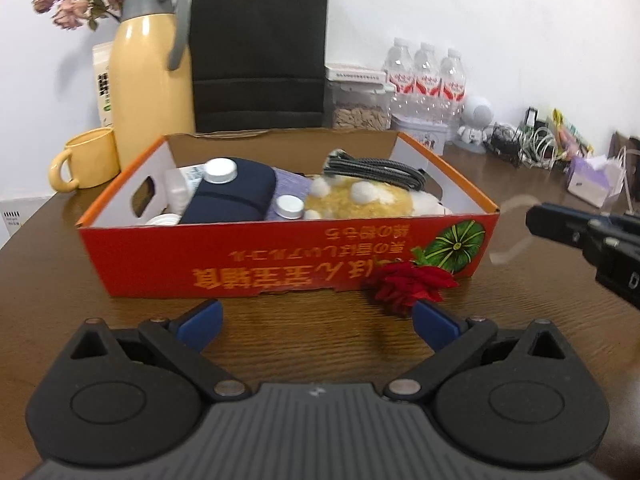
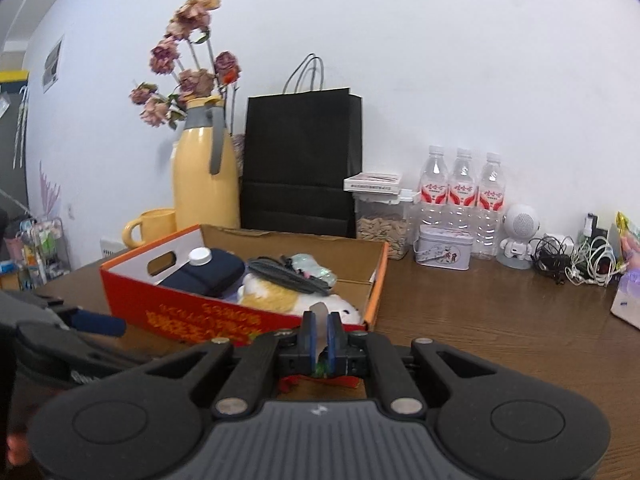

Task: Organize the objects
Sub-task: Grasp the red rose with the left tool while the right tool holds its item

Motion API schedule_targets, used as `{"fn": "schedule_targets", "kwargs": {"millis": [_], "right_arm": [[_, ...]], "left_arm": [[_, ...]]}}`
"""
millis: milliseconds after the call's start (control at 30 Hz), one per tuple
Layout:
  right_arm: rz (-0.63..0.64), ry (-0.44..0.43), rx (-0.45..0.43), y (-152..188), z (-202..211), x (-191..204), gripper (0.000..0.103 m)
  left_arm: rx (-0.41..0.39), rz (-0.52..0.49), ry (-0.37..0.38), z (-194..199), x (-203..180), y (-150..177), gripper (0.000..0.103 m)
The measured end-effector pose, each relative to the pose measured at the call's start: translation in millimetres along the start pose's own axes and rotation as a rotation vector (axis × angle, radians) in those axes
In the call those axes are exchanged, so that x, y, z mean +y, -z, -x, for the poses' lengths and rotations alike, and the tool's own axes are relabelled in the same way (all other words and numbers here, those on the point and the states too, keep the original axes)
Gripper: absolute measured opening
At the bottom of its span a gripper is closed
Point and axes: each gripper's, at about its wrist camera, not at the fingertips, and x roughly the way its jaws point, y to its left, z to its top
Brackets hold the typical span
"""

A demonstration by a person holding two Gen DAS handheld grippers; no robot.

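On the brown wooden table [image 1: 120, 332], near its back edge by the wall, stands an open red cardboard box [image 1: 280, 256] holding a dark blue pouch [image 1: 232, 196], white-capped bottles [image 1: 220, 170], a coiled dark cable [image 1: 376, 170] and a yellow-and-white plush toy [image 1: 360, 200]. A red artificial rose [image 1: 408, 284] lies on the table touching the box's front wall near its right corner. The left gripper [image 1: 316, 320] hovers before the box with its blue pads spread wide and nothing between them; its right pad sits just beside the rose. The right gripper [image 2: 320, 334] has its pads pressed together on a thin translucent strip [image 2: 320, 314]; what that strip belongs to I cannot tell, though red and green bits show just below the pads. Behind the box stand a yellow thermos jug [image 1: 148, 80], a yellow mug [image 1: 86, 160], a black paper bag [image 1: 260, 52] and three water bottles [image 1: 426, 76].
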Motion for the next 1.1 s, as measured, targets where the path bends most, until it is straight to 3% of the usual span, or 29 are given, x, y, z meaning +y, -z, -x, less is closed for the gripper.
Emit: {"fn": "schedule_targets", "kwargs": {"millis": [300, 633, 667, 700, 767, 800, 1100], "right_arm": [[-0.049, -0.015, -0.005, 7, -6, -16, 0.005], [-0.04, 0.003, -0.021, 12, -1, -13, 0.005], [-0.041, 0.005, -0.022, 12, 0, -13, 0.005], [-0.04, 0.007, -0.021, 13, 0, -13, 0.005], [-0.039, 0.005, -0.02, 14, -2, -13, 0.005], [-0.038, 0.005, -0.018, 15, -3, -13, 0.005], [-0.027, 0.016, -0.024, 18, -4, -9, 0.005]], "left_arm": [[0.022, 0.001, 0.002, -32, -33, -2, 0.103], [-0.015, -0.016, -0.008, -47, -55, -7, 0.102], [-0.02, -0.023, -0.004, -47, -56, -6, 0.098], [-0.022, -0.027, 0.003, -46, -56, -5, 0.087], [-0.012, -0.023, 0.023, -46, -55, -4, 0.063], [0.0, -0.019, 0.04, -47, -54, -4, 0.042], [-0.019, 0.0, 0.061, -29, -41, -2, 0.038]]}}
